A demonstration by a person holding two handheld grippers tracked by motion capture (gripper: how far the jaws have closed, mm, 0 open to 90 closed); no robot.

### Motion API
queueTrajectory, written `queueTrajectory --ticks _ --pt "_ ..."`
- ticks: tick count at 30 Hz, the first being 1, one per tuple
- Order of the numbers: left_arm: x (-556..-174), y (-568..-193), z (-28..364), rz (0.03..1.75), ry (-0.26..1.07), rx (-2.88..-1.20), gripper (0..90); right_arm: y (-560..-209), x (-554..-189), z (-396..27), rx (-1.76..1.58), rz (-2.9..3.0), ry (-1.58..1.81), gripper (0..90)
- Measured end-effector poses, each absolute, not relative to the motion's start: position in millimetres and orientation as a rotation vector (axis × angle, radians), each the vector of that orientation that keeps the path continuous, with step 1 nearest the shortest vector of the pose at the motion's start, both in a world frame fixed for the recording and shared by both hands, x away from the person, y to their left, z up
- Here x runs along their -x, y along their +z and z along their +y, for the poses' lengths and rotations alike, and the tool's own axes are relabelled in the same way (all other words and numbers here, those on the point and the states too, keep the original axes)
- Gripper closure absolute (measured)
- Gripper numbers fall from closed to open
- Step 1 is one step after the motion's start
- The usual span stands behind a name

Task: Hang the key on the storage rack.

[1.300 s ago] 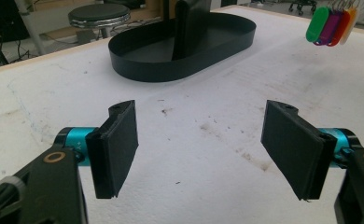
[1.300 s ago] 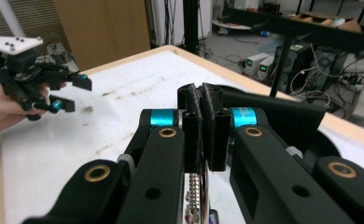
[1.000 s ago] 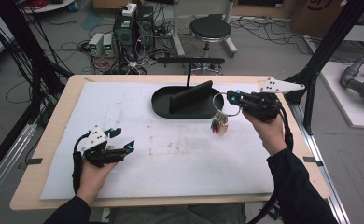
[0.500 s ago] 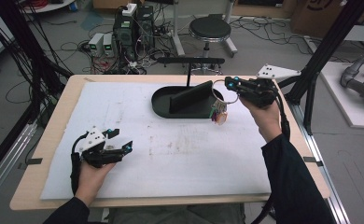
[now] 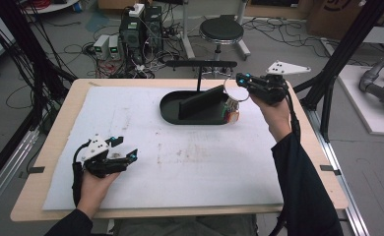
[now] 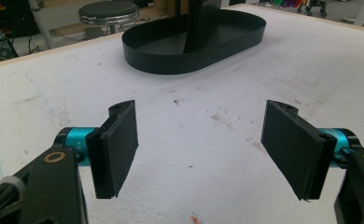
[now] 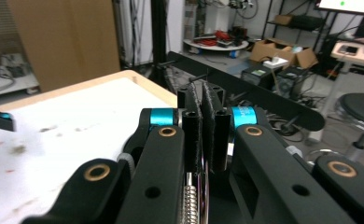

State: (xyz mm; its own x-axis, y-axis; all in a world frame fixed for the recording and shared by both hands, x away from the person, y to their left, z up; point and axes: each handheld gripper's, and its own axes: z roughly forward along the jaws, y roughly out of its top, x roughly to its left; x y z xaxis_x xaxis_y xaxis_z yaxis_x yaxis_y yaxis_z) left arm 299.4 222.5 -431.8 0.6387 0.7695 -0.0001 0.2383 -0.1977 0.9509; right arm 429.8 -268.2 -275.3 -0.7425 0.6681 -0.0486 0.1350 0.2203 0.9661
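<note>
My right gripper (image 5: 240, 79) is raised over the far right of the table, beside the black stand's crossbar (image 5: 200, 63). Its jaws are shut on a thin metal key ring (image 5: 236, 93), from which small colourful charms (image 5: 232, 112) hang over the right end of the black oval tray (image 5: 180, 118). In the right gripper view the pads (image 7: 192, 121) press together on the ring's edge (image 7: 203, 186). My left gripper (image 5: 122, 149) rests low at the near left of the white mat, jaws wide open with nothing between them (image 6: 201, 149). The tray (image 6: 194, 60) lies ahead of it.
A dark slanted panel (image 5: 200, 101) stands inside the tray, with a thin post rising to the crossbar. The white mat (image 5: 180, 157) covers the wooden table (image 5: 47, 147). Black frame posts (image 5: 337, 64) flank the table's far corners; a stool (image 5: 221, 30) and cables sit on the floor beyond.
My right gripper has carried the key ring away from me and slightly up, closer to the stand's crossbar. The left gripper has stayed where it was.
</note>
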Motion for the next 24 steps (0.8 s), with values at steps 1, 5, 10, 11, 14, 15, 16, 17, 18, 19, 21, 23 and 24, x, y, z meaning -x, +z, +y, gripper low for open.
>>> queueTrajectory --ticks 1,5,10,11,14,15,16,17,18,19,21,23,24 --pt "-299 -432 223 0.824 0.595 -1.746 27.2 -276 -432 -268 -0.743 2.045 1.543 87.7" --pt "-298 -432 225 0.825 0.596 -1.748 27.2 -274 -441 -263 -0.753 2.032 1.525 87.7" --pt "-297 -433 227 0.833 0.599 -1.741 27.2 -276 -451 -259 -0.775 2.021 1.499 87.7" --pt "-296 -433 227 0.831 0.600 -1.743 27.2 -276 -453 -260 -0.783 2.019 1.497 87.7" --pt "-295 -433 227 0.835 0.601 -1.739 27.3 -278 -458 -260 -0.797 2.011 1.492 87.7" --pt "-295 -433 228 0.834 0.601 -1.740 27.3 -278 -460 -261 -0.802 2.012 1.490 87.7" --pt "-295 -433 228 0.834 0.601 -1.742 27.2 -280 -463 -261 -0.815 2.009 1.485 87.7" --pt "-295 -433 228 0.837 0.600 -1.743 27.2 -280 -463 -261 -0.815 2.009 1.485 87.7" --pt "-295 -433 228 0.835 0.600 -1.742 27.2 -281 -465 -261 -0.820 2.008 1.481 87.7" --pt "-295 -433 229 0.835 0.600 -1.742 27.2 -282 -467 -261 -0.829 2.009 1.481 87.7" --pt "-294 -434 229 0.836 0.600 -1.746 27.3 -284 -472 -262 -0.836 2.007 1.473 87.7" --pt "-294 -434 229 0.840 0.598 -1.742 27.3 -284 -475 -261 -0.844 2.007 1.455 87.7" --pt "-294 -434 229 0.840 0.597 -1.742 27.2 -284 -477 -260 -0.842 2.007 1.457 87.7"
